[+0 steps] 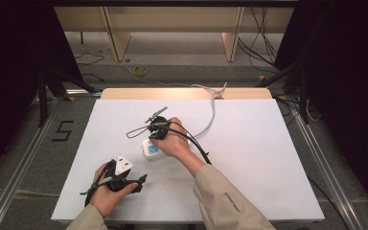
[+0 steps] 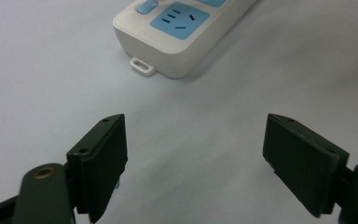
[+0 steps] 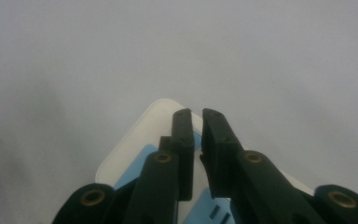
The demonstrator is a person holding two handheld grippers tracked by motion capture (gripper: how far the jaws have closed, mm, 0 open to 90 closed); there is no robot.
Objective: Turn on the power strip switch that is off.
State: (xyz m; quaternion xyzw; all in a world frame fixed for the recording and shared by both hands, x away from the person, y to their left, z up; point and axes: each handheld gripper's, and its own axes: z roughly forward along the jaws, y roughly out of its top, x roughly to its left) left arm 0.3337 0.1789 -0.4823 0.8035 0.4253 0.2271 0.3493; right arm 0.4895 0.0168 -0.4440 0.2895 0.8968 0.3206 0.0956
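Note:
A white power strip (image 1: 149, 149) with blue sockets lies near the middle of the white table, and its white cord (image 1: 211, 115) runs off toward the far edge. My right gripper (image 1: 157, 130) hovers right over the strip, a hand wrapped around it. In the right gripper view its jaws (image 3: 196, 116) stand almost together above the strip's rounded end (image 3: 140, 135), with nothing seen between them. My left gripper (image 1: 142, 181) rests low near the front left, pointing toward the strip. In the left gripper view it (image 2: 193, 158) is open wide, and the strip's end (image 2: 177, 32) lies a little ahead.
The white table top (image 1: 268, 158) has bare room to the right and far left. A black cable (image 1: 197, 145) trails from my right gripper along the forearm. A "5" mark (image 1: 63, 130) is on the floor at left. Cables and wooden desk legs stand beyond the far edge.

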